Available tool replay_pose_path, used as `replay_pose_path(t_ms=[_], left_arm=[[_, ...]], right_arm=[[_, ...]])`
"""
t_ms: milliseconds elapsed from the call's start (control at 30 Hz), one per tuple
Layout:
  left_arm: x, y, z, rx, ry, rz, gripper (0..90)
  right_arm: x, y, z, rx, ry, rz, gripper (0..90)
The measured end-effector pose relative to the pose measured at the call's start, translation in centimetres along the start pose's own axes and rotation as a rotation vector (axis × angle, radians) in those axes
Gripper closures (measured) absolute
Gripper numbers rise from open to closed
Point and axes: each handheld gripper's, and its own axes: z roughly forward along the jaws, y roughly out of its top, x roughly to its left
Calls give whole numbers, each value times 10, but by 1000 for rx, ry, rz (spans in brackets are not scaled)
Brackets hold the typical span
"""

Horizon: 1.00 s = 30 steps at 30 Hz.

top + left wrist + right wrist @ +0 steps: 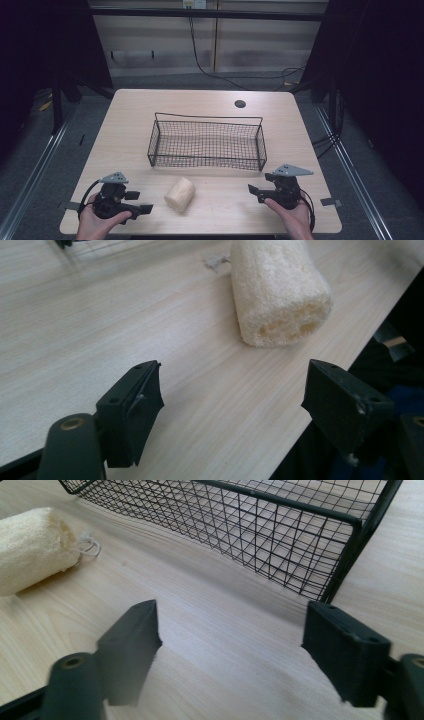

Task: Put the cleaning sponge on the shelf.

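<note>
- Two tongs, both spread wide with nothing in them. Left tongs (145,207) sit low at the near edge, pointed at the loofah (180,194), probably lining up a grab.
- Loofah lies on its side mid-front, just short of the wire basket (207,141).
- Right tongs (253,191) wait near the basket's corner.
- Pale wood tabletop (130,120), dark room, cables along the back wall.

The surface (210,105) is seen as pale, matt wood-grain laminate. A rough, porous, fibrous texture is shown by the loofah (277,287). The basket (280,540) is made of thin black wire mesh. Matt black plastic is shown on each gripper.
</note>
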Motion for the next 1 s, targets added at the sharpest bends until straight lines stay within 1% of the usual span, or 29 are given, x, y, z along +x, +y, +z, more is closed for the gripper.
replay_pose_path(t_ms=[33,67,100,133,167,200,233,267,300,367,400,433,500,533,567,600,633,667,700,733,767,833,900,933,1000], left_arm=[[0,0,-1,-7,0,2,254],[1,0,-1,-6,-5,-1,257],[1,0,-2,-6,-4,-7,257],[1,0,-2,-9,-4,-9,258],[2,0,-2,-4,-13,-13,258],[2,0,-2,0,-15,-13,258],[1,0,-1,9,-18,-6,258],[1,0,-1,18,-7,-8,258],[1,1,0,26,2,-14,256],[1,2,0,28,5,-18,241],[0,3,0,31,3,-23,241],[-3,3,-2,24,5,-12,242],[-5,5,-5,24,-6,-7,242],[-6,5,-6,17,-14,2,243],[-9,6,-9,7,-18,3,251],[-10,7,-11,10,-28,11,286],[-12,7,-13,-1,-45,16,314],[-13,8,-15,-13,-50,9,322],[-13,8,-15,-13,-50,9,323],[-14,9,-17,-13,-42,3,323],[-14,12,-18,-17,-37,-10,323],[-13,15,-18,17,-9,-5,321],[-14,19,-17,48,7,16,275],[-15,21,-16,68,10,25,267],[-18,24,-15,84,7,40,256]], right_arm=[[1,1,-1,-4,1,-3,238],[1,1,-1,-13,5,-5,214],[1,1,-1,-13,13,-2,209],[1,1,-1,1,18,5,205],[1,0,0,5,18,2,195],[1,0,0,12,30,5,195],[1,1,1,23,32,6,189],[2,1,1,26,26,1,175],[2,1,1,27,32,-3,177],[1,2,2,22,37,-2,179],[2,3,2,28,51,12,183],[3,4,2,31,48,9,183],[5,5,1,27,68,12,201],[7,6,0,38,82,28,213],[8,7,-1,47,95,22,219],[10,8,-1,58,100,4,226],[12,9,-1,57,107,-3,225],[13,9,-1,60,117,-6,225],[13,9,-1,60,117,-6,225],[14,9,-1,64,112,-5,218],[15,9,-1,62,122,-8,208],[15,8,-2,62,119,-6,208],[14,8,-2,56,124,-2,207],[14,8,-3,58,127,2,207],[14,8,-2,70,126,-7,200]])
